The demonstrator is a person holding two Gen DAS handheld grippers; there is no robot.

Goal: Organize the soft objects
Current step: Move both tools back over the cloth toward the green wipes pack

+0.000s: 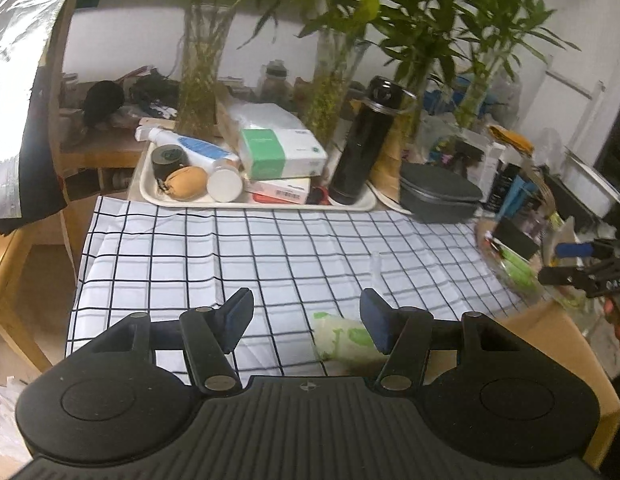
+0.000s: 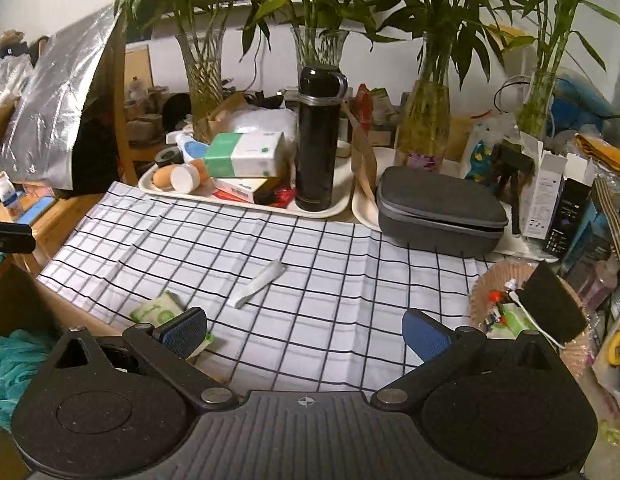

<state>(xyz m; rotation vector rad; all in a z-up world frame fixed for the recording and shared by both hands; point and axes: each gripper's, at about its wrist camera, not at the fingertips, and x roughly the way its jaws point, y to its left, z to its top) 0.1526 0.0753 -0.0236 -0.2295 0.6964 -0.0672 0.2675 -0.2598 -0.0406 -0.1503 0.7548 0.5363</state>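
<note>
The left gripper (image 1: 305,318) hangs above the near edge of the checked cloth (image 1: 229,248), its jaws spread wide with nothing between them. Just beside its right finger, partly hidden under it, lies a green-and-white soft pack (image 1: 342,338) on the cloth's near edge.

The right gripper (image 2: 305,330) is also spread wide and empty, over the near part of the cloth (image 2: 330,280). The same pack (image 2: 157,310) lies by its left finger, at the cloth's near-left corner. A little farther out, near the middle of the cloth, lies a slim white tube (image 2: 259,282), well apart from the pack. To the left and below is a cardboard box (image 2: 13,300) with teal fabric (image 2: 9,368) inside.

At the far edge of the cloth a tray (image 2: 322,210) holds a black flask (image 2: 316,138), a tissue pack (image 2: 245,154) and small items. Beside it sits a grey case (image 2: 438,212). To the right a woven basket (image 2: 486,284) holds small clutter. Vases of bamboo (image 2: 203,68) stand behind.
</note>
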